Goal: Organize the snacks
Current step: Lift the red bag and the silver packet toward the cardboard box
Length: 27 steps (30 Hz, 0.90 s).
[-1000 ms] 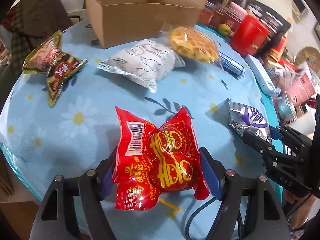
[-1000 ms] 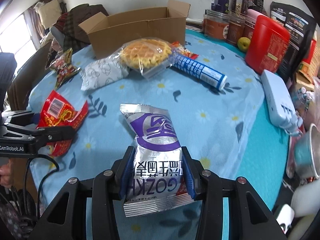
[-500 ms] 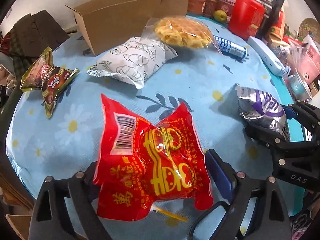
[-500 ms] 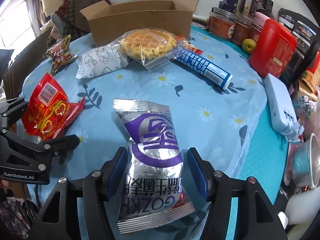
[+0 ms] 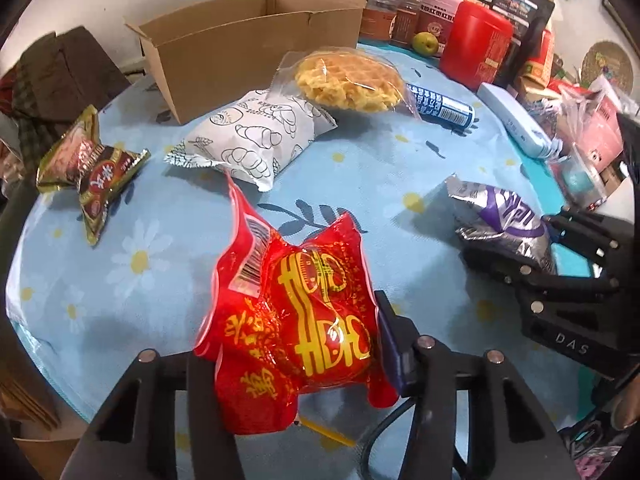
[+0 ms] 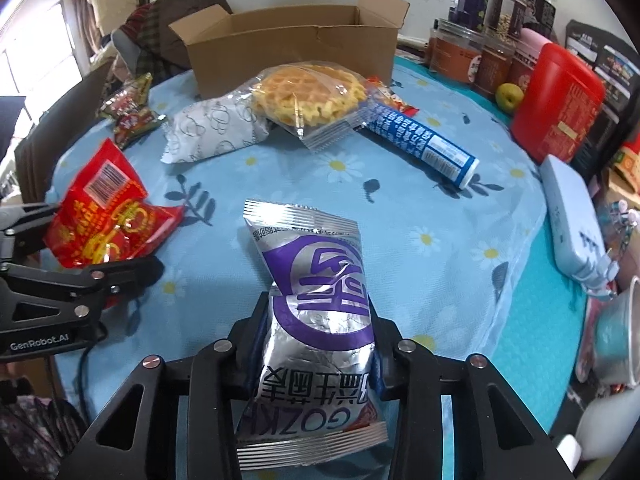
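Note:
My left gripper [image 5: 296, 344] is shut on a red snack packet [image 5: 296, 300] and holds it above the blue flowered tablecloth [image 5: 160, 208]. My right gripper [image 6: 316, 344] is shut on a silver and purple snack packet [image 6: 316, 300], also lifted. Each gripper shows in the other's view, the red packet [image 6: 104, 220] at the left and the silver packet [image 5: 500, 220] at the right. An open cardboard box [image 5: 248, 36] stands at the far edge. A white packet [image 5: 256, 140], a waffle bag [image 5: 344, 76], a blue tube [image 5: 440, 104] and a brown-gold packet [image 5: 88, 168] lie on the cloth.
Jars [image 6: 480, 40], a red canister [image 6: 556, 100], a green apple [image 6: 508, 94] and dark bags crowd the far right. A pale blue case [image 6: 572, 208] lies at the right edge beside a metal cup [image 6: 624, 332]. Clothes are piled behind the box at the left.
Both packets have risen off the cloth in my grippers. The right gripper has closed in tighter on the silver packet. Both grippers have moved toward the box.

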{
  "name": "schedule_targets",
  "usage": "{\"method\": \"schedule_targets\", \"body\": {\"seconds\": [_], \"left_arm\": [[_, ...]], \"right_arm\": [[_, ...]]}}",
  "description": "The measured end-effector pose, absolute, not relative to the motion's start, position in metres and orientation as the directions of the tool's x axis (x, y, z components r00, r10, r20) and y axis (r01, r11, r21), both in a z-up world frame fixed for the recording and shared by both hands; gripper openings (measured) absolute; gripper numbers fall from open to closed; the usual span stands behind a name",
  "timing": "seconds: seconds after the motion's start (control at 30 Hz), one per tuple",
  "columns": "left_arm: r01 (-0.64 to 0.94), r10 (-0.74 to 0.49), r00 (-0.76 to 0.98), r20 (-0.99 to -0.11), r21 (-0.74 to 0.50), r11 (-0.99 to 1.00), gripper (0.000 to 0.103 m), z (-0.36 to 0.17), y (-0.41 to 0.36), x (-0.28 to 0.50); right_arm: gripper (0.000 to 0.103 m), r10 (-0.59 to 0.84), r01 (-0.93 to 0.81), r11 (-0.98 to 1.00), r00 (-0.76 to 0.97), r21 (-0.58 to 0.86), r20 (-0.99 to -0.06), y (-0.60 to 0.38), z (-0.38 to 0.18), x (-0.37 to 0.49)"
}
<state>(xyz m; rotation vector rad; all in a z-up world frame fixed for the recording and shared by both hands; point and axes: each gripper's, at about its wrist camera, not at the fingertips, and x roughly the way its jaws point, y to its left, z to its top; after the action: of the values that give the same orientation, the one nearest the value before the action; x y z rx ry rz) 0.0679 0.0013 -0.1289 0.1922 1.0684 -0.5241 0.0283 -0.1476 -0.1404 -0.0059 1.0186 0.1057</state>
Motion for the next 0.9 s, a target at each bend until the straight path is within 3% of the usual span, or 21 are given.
{"method": "schedule_targets", "body": {"seconds": [0.23,0.9], "left_arm": [[0.489,-0.355,0.349,-0.867,-0.155,0.858,0.046,-0.126,0.007,0.067],[0.487,-0.409,0.444,-0.798,-0.168,0.857,0.046,-0.081,0.014,0.072]], "right_arm": [[0.038,0.103,-0.109,0.993,0.537,0.053,-0.837,-0.139,-0.134,0.025],[0.038,0.124,-0.137,0.989,0.620,0.048,-0.775,-0.132,-0.092,0.030]]}}
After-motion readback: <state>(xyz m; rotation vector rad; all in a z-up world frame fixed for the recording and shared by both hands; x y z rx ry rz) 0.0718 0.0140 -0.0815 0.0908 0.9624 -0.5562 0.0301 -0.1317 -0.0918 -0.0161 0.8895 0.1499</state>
